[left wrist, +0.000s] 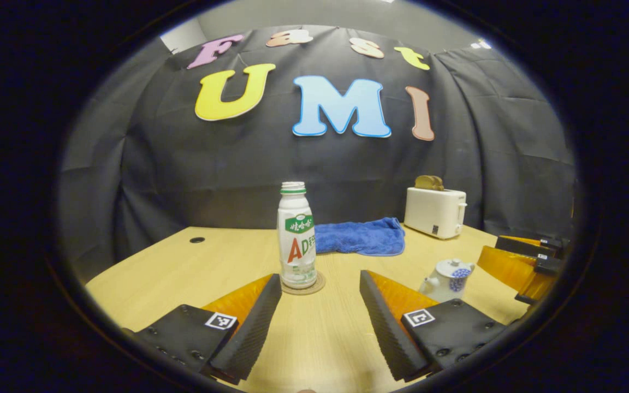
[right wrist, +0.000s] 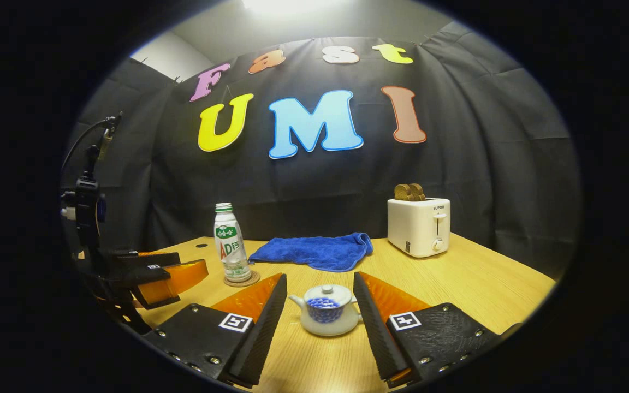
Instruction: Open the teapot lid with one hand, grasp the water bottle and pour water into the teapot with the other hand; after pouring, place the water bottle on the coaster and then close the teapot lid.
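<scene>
Both tools gape wide, holding nothing: left tool [left wrist: 320, 311], right tool [right wrist: 320, 322]. On the pale wooden desk [right wrist: 484, 284], the tall white plastic bottle [left wrist: 296, 237] stands upright straight ahead of the left tool, on a round coaster [left wrist: 304, 287]. Between the right tool's fingers sits the small white teapot [right wrist: 325, 316], lid [right wrist: 326, 295] on.

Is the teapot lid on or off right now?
On. In the right gripper view the lid sits seated on the teapot, knob up, between the open right gripper fingers, which do not touch it.

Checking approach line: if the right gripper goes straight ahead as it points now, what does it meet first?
Likely the teapot, lid on, centred ahead of the open right gripper. The blue towel lies beyond it; depth is uncertain.
</scene>
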`<state>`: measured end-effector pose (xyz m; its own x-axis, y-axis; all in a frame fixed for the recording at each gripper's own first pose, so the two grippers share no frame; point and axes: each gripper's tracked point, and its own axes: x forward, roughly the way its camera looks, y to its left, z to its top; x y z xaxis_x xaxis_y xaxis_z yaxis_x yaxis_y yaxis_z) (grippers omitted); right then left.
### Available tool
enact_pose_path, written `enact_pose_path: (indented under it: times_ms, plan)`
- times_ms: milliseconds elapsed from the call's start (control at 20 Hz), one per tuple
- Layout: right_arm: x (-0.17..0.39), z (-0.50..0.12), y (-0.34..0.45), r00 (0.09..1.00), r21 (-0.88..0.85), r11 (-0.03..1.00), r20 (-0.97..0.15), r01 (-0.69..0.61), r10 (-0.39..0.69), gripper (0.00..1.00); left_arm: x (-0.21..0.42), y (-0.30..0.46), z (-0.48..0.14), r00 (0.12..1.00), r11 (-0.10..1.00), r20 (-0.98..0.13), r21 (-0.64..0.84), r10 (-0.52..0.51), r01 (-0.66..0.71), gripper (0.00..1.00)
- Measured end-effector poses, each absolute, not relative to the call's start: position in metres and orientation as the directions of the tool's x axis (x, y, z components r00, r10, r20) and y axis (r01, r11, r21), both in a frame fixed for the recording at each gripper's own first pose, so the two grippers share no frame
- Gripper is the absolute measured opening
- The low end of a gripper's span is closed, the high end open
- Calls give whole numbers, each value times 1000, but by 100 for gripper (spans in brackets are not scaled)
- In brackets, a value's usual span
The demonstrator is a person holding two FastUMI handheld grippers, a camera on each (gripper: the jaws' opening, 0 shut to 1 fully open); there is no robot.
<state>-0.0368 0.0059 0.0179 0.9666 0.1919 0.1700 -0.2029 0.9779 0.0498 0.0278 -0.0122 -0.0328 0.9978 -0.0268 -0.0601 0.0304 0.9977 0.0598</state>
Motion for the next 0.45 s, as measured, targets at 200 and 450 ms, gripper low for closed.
enact_pose_path:
  times_ms: [200, 450]
  plan:
    - [-45, 2, 17, 969, 44, 978, 149, -206, 197, 76, 8, -15, -35, 1000, 998, -28, 70, 2, 0, 100]
    - [-47, -9, 24, 971, 44, 977, 129, -208, 201, 76, 2, -26, -36, 1000, 996, -10, 85, -14, 15, 100]
